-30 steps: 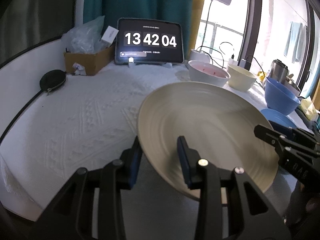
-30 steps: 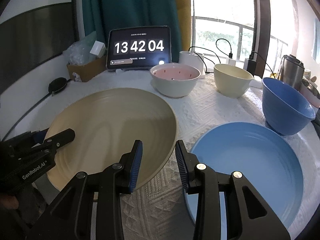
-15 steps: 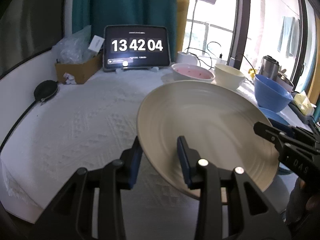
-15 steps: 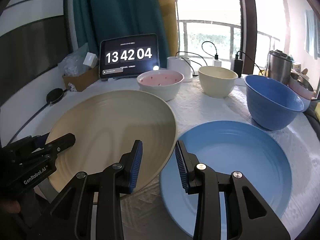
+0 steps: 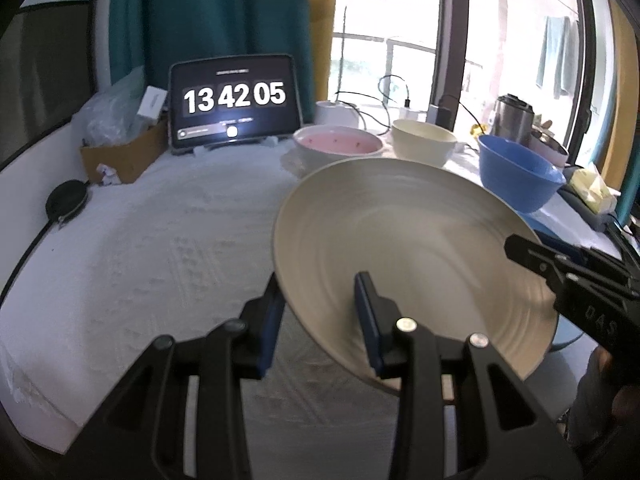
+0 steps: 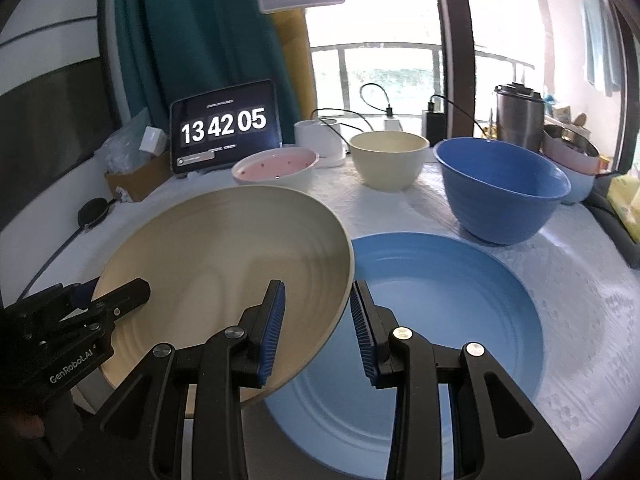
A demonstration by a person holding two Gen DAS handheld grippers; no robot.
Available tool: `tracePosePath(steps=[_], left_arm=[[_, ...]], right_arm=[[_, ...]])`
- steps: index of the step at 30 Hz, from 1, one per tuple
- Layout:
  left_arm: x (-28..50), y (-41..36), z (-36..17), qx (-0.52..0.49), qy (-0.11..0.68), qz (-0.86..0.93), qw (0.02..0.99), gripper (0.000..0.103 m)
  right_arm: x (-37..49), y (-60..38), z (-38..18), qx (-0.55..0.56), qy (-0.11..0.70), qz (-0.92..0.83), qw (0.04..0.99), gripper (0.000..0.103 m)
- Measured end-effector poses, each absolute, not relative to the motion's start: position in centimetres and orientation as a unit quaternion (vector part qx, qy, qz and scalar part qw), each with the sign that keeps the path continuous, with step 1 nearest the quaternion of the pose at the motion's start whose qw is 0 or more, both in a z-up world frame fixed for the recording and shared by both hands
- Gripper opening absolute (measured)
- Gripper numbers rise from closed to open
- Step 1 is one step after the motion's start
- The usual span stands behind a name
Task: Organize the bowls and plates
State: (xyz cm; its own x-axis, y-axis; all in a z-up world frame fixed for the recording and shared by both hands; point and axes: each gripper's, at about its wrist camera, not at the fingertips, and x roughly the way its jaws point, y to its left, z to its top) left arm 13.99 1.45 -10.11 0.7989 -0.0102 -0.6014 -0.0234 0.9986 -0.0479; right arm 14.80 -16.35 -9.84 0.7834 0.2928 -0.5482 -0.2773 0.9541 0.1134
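Covering the table, white textured cloth (image 5: 168, 248) (both claws clamped on cream plate (image 6: 224, 256)).

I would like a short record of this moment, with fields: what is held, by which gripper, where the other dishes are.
held item: beige plate, lifted and tilted, partly over the blue plate
left gripper: shut on the plate's near rim
right gripper: fingers astride the plate's right rim; contact cannot be told
blue plate: flat on the white tablecloth
bowls at the back: pink bowl, cream bowl, blue bowl, all upright, apart
clock tablet: reads 13 42 05
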Motion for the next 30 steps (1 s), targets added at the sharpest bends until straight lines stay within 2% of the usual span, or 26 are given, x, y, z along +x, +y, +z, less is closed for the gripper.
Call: tracePosePath(steps=[30], left_arm=[[15.7,-7.6,-10.4,0.011,0.338,-0.068,0.939,0.036]], right_arm=[[14.0,-25.9,-10.9,0.077,0.288,0.079,0.951,0.037]])
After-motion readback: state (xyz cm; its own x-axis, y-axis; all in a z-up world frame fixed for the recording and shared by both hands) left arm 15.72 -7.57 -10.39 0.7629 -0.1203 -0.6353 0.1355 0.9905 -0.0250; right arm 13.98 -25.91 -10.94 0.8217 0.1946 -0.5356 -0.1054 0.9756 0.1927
